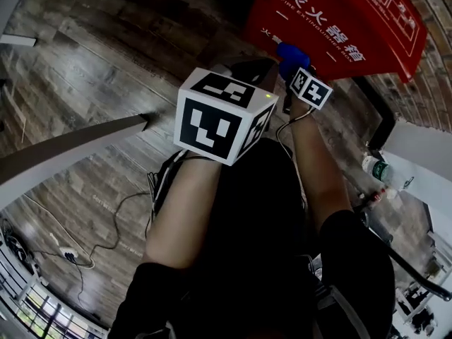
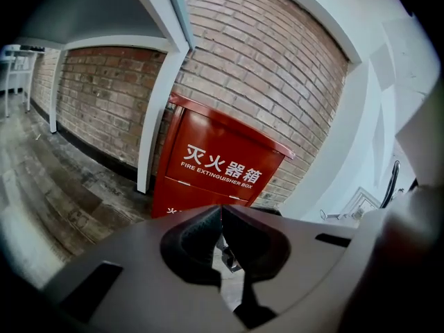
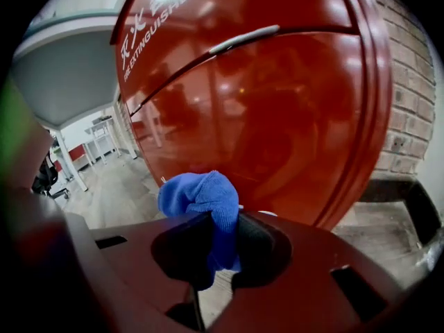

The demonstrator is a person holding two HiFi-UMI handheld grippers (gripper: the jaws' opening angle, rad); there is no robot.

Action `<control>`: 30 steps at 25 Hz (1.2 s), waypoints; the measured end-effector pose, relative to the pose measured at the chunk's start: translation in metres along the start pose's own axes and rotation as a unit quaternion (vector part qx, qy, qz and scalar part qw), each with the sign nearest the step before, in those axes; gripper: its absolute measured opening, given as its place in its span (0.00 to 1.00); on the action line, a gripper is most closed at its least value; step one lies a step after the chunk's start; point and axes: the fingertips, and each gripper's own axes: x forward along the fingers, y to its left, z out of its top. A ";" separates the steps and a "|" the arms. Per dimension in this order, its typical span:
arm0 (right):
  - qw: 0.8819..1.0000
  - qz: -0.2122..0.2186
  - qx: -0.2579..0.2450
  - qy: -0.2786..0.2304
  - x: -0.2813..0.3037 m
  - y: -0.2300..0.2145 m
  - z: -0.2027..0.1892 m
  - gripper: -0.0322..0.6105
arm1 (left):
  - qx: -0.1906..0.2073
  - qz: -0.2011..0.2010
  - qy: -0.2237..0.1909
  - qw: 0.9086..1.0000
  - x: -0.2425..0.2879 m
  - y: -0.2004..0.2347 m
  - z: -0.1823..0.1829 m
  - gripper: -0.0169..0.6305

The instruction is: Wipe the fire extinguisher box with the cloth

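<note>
**Box** (image 2: 216,159): red, glossy metal, with a sloped lid whose lip is overhanging the front. It is being seen standing on the floor (image 2: 48,186) against a brick wall (image 2: 277,68), just beside a white post (image 2: 156,116). Two front panels are being divided by a seam, and a pale metal strip (image 3: 243,39) is lying along it. Dim reflections are being carried on the front.

**Writing:** white characters "灭火器箱" are being shown on the upper panel, with "FIRE EXTINGUISHER BOX" in small white capitals beneath. More white characters lower down are being cut off by the left gripper's body.

**Cloth** (image 3: 201,194): blue, soft, bunched. It is being gripped between the jaws of the right gripper (image 3: 225,224), with a rounded wad standing out above them and a tail hanging below. It is being held close before the lower front of the box; whether it is touching cannot be told.

**Left gripper** (image 2: 222,214): it is being held back from the box, with the jaws closed together tip to tip and nothing between them.
</note>
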 end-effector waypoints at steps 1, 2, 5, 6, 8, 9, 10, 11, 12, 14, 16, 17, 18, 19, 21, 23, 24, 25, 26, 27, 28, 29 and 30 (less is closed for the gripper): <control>1.000 -0.003 0.001 -0.001 -0.007 -0.011 0.000 0.18 | 0.001 -0.002 0.001 1.000 0.003 -0.003 0.000 0.04; 1.000 -0.005 0.003 -0.002 -0.014 -0.021 0.000 0.18 | 0.003 -0.004 0.002 1.000 0.005 -0.005 0.000 0.04; 1.000 -0.010 0.002 -0.010 -0.034 -0.047 0.002 0.18 | 0.014 -0.010 0.009 1.000 0.014 -0.016 -0.002 0.04; 1.000 -0.013 0.001 -0.012 -0.041 -0.056 0.002 0.18 | 0.017 -0.011 0.013 1.000 0.017 -0.019 -0.004 0.04; 1.000 -0.018 0.000 -0.017 -0.052 -0.071 0.001 0.18 | 0.020 -0.009 0.014 1.000 0.019 -0.022 -0.004 0.04; 1.000 -0.021 -0.003 -0.018 -0.055 -0.077 0.000 0.18 | 0.021 -0.006 0.011 1.000 0.020 -0.022 -0.002 0.04; 1.000 -0.024 -0.010 -0.017 -0.055 -0.082 -0.002 0.18 | 0.022 -0.004 0.007 1.000 0.020 -0.022 0.000 0.04; 0.999 -0.028 -0.019 -0.013 -0.053 -0.086 -0.005 0.18 | 0.022 -0.003 0.006 1.000 0.021 -0.023 0.000 0.04; 0.999 -0.032 -0.029 -0.007 -0.050 -0.088 -0.010 0.18 | 0.023 -0.003 0.008 1.000 0.021 -0.024 -0.001 0.04; 0.998 -0.040 -0.047 0.009 -0.042 -0.090 -0.020 0.18 | 0.025 -0.002 0.013 1.000 0.021 -0.026 -0.005 0.04; 0.998 -0.042 -0.047 0.026 -0.030 -0.089 -0.031 0.18 | 0.026 0.003 0.018 0.999 0.019 -0.024 -0.008 0.04; 0.998 -0.040 -0.039 0.035 -0.023 -0.087 -0.036 0.18 | 0.025 0.007 0.020 0.999 0.017 -0.021 -0.009 0.04; 0.998 -0.039 -0.029 0.044 -0.015 -0.086 -0.040 0.18 | 0.025 0.012 0.021 0.999 0.016 -0.018 -0.010 0.04; 0.998 -0.039 -0.020 0.051 -0.009 -0.084 -0.043 0.18 | 0.023 0.017 0.022 0.999 0.014 -0.014 -0.011 0.04; 0.997 -0.037 -0.009 0.062 0.003 -0.077 -0.049 0.18 | 0.020 0.025 0.025 0.999 0.010 -0.007 -0.014 0.04; 0.997 -0.031 -0.002 0.071 0.014 -0.066 -0.052 0.18 | 0.016 0.034 0.026 0.999 0.003 0.002 -0.015 0.04; 0.997 -0.024 0.001 0.074 0.020 -0.057 -0.052 0.18 | 0.013 0.039 0.024 0.999 -0.001 0.007 -0.015 0.04; 0.997 -0.015 0.001 0.075 0.026 -0.046 -0.049 0.18 | 0.010 0.045 0.022 0.999 -0.005 0.011 -0.015 0.04; 0.997 -0.007 0.000 0.076 0.033 -0.034 -0.046 0.18 | 0.007 0.050 0.020 0.999 -0.009 0.015 -0.015 0.04; 0.997 0.002 0.003 0.077 0.041 -0.023 -0.043 0.18 | 0.006 0.056 0.018 0.998 -0.013 0.019 -0.015 0.04; 0.997 0.009 0.014 0.080 0.048 -0.012 -0.042 0.18 | 0.004 0.063 0.018 0.998 -0.017 0.023 -0.017 0.04; 0.996 0.014 0.031 0.085 0.056 -0.003 -0.042 0.18 | 0.001 0.070 0.018 0.997 -0.022 0.028 -0.019 0.04; 0.994 0.019 0.050 0.091 0.063 0.007 -0.044 0.18 | -0.003 0.077 0.019 0.997 -0.028 0.032 -0.022 0.04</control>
